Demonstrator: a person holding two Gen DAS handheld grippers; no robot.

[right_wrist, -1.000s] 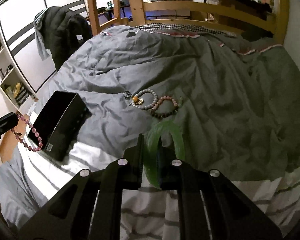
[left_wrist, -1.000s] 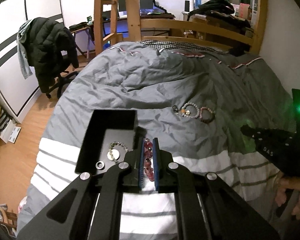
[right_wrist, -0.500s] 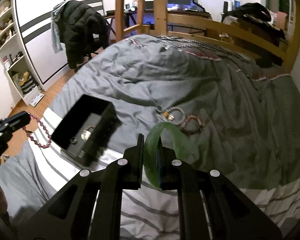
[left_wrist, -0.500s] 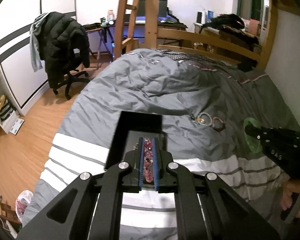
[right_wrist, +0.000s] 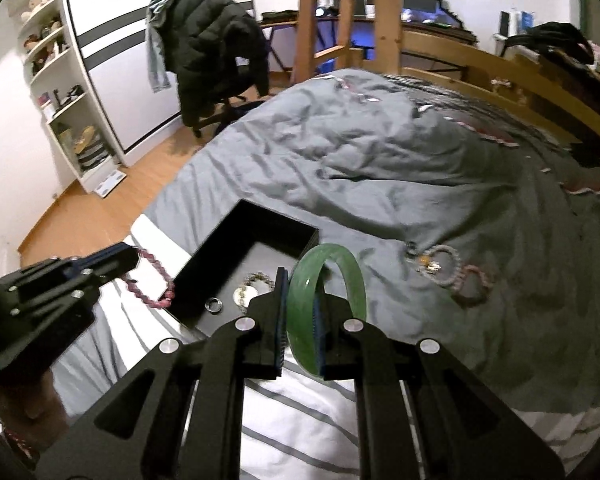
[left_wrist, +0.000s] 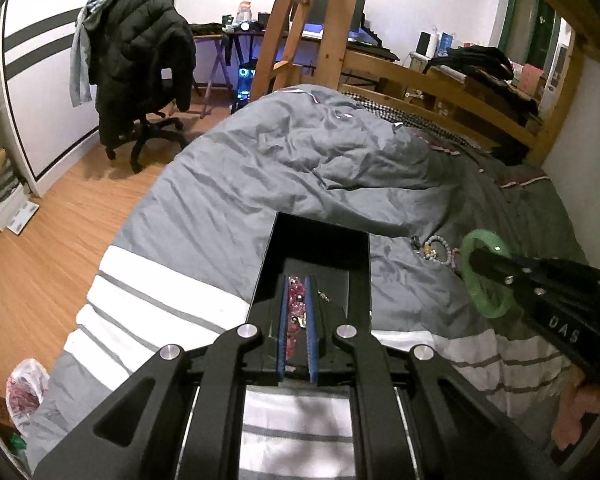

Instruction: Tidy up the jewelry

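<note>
A grey duvet (right_wrist: pixel 400 184) covers the bed. The left gripper (left_wrist: pixel 296 320), clamped on a pink bead bracelet (right_wrist: pixel 152 284), hangs by the black box (right_wrist: pixel 256 236). The right gripper (right_wrist: pixel 300 320) pinches a green bangle (right_wrist: pixel 340 272); more bracelets (right_wrist: pixel 452 272) lie at two o'clock.

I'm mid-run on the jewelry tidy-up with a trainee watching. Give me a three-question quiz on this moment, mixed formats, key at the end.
1. True or false: the right gripper is shut on the green bangle.
2. What does the left gripper hold? A) a silver ring B) a pink beaded bracelet C) nothing
3. Fill in: the two beaded bracelets not yet collected lie on the grey ____, outside the black box.

Key
1. True
2. B
3. Duvet
</note>
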